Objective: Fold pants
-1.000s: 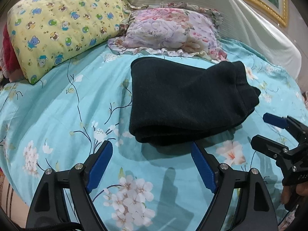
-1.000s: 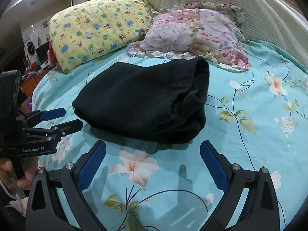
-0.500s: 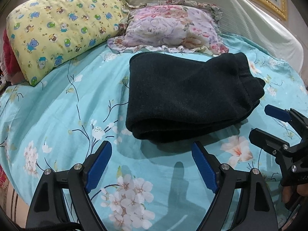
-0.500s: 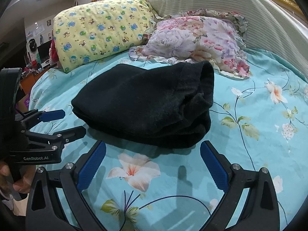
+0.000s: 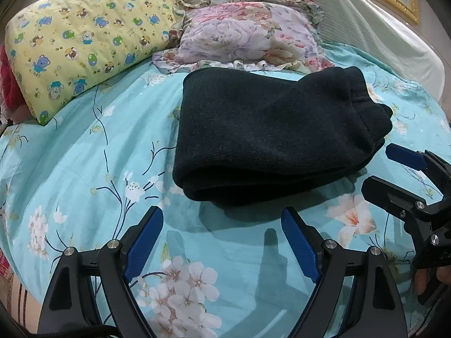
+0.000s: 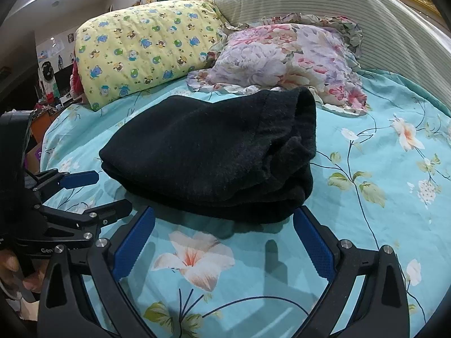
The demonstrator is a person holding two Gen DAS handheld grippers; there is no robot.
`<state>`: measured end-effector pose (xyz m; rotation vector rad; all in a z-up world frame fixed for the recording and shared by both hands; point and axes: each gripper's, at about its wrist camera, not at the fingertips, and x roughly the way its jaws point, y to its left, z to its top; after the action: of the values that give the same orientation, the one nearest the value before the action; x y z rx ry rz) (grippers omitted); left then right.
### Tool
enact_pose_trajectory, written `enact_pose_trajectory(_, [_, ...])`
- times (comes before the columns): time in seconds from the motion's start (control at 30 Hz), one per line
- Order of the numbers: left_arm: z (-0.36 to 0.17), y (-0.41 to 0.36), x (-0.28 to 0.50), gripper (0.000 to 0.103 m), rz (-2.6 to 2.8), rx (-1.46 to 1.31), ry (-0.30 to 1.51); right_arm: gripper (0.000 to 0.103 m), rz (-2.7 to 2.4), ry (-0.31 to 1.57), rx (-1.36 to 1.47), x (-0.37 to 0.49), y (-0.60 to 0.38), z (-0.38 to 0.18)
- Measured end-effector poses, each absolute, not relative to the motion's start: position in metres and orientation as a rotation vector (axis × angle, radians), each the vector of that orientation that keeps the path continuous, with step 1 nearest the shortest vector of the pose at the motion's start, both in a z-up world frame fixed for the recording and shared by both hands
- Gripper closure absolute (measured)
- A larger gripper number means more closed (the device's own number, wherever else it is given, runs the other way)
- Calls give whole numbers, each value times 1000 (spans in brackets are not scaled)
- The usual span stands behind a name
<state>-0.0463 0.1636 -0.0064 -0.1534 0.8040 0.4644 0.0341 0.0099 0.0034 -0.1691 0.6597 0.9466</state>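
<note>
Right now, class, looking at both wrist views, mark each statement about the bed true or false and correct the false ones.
1. The black pants lie folded on the floral sheet. True.
2. The left claw grips the pants. False: it is open, short of them.
3. The right claw is open and empty. True.
4. The yellow pillow lies on top of the pants. False: it lies apart, beside the floral pillow.
</note>
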Motion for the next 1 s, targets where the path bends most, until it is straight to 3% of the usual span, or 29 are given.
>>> enact_pose_trajectory(1.0, [-3, 165, -44, 16, 458, -163, 776, 4, 963, 639, -169, 33, 17, 5])
